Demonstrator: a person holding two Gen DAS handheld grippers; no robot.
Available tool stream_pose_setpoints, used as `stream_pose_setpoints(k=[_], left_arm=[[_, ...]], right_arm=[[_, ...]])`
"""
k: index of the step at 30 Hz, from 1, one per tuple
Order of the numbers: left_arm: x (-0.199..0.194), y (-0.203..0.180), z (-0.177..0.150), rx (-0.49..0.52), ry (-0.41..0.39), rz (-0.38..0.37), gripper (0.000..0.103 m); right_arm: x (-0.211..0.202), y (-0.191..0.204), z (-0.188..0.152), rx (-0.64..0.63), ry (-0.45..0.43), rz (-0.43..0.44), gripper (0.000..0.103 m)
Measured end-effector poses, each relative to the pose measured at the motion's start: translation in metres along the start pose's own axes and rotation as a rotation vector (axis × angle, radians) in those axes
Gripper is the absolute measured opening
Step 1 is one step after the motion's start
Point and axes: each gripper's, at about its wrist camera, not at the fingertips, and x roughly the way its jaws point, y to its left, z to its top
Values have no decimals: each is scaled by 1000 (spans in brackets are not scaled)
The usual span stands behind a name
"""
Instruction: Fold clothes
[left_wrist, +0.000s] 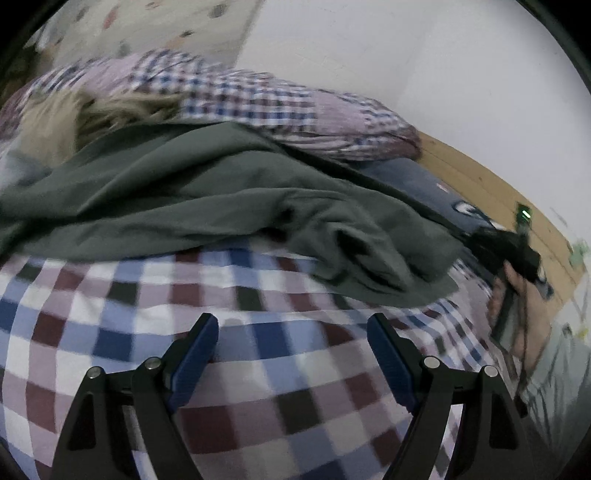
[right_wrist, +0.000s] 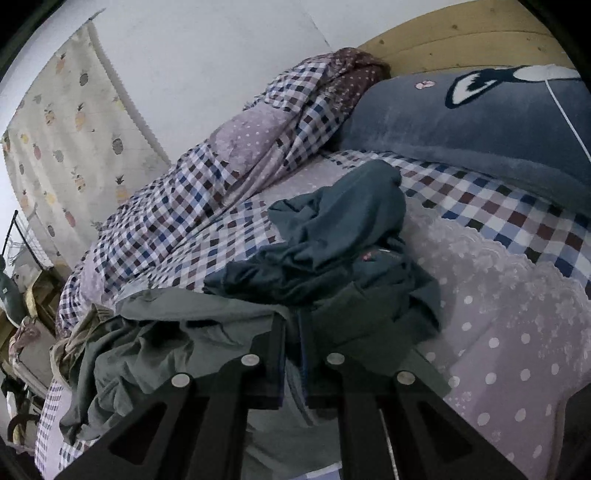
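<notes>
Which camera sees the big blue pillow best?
The right wrist view. There the pillow fills the upper right, with its whole front and the picture on it showing. In the left wrist view only a thin strip of it peeks out behind the green garment.
</notes>
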Motion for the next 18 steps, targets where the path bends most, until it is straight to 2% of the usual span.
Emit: stream_pose_setpoints(k=[3,5,9,16,18], left_arm=[[-2,-26,1,81,4,-58,85],[-2,-41,1,88,12,-106,85],[13,-67,6,36,21,-175,85],[69,-85,26,-111,81,-181,79],[84,-87,31,-136,103,-167,72]], right_arm=[[1,0,0,17,2,11,6],[0,1,1,17,-2,17,6],[0,3,1,30,0,32,7],[-2,-3,3,68,21,77,7],[-2,-4,4,74,24,88,7]])
